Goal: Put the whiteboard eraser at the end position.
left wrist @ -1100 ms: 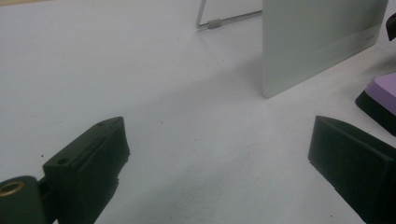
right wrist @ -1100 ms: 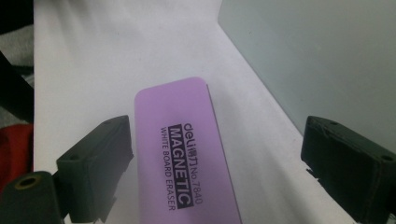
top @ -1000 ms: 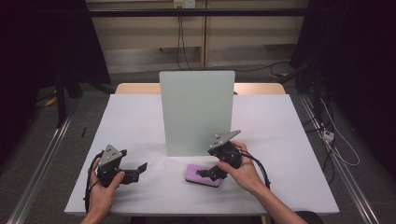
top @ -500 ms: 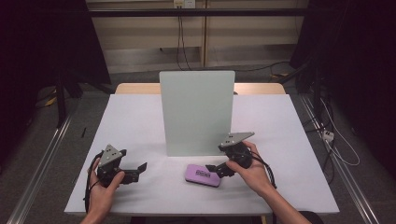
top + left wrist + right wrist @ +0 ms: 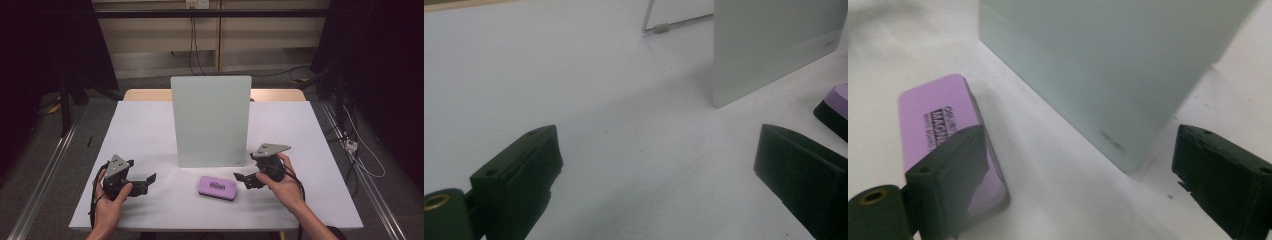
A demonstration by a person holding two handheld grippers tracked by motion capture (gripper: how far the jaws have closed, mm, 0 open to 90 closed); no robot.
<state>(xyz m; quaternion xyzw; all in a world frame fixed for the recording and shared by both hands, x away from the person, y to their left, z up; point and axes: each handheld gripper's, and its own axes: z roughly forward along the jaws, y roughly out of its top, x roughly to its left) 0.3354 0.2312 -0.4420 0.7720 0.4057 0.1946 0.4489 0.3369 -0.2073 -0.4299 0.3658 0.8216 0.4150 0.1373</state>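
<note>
A purple magnetic eraser lies flat on the white table, just in front of an upright pale whiteboard. My right gripper sits to the eraser's right, pointing left at it. Its jaws have just been opening, and they stand open with nothing between them. In the right gripper view the eraser lies beyond the left jaw, and the whiteboard's corner is ahead. My left gripper rests open at the front left, empty. The eraser's end shows beyond its right jaw.
The whiteboard stands on a wire stand in the middle of the table. Around the table the room is dark, with cables on the floor at the right. A person's hands hold both grippers near the front edge.
My right gripper has slid to the right, away from the eraser, which stays where it lay. The left gripper has kept still.
</note>
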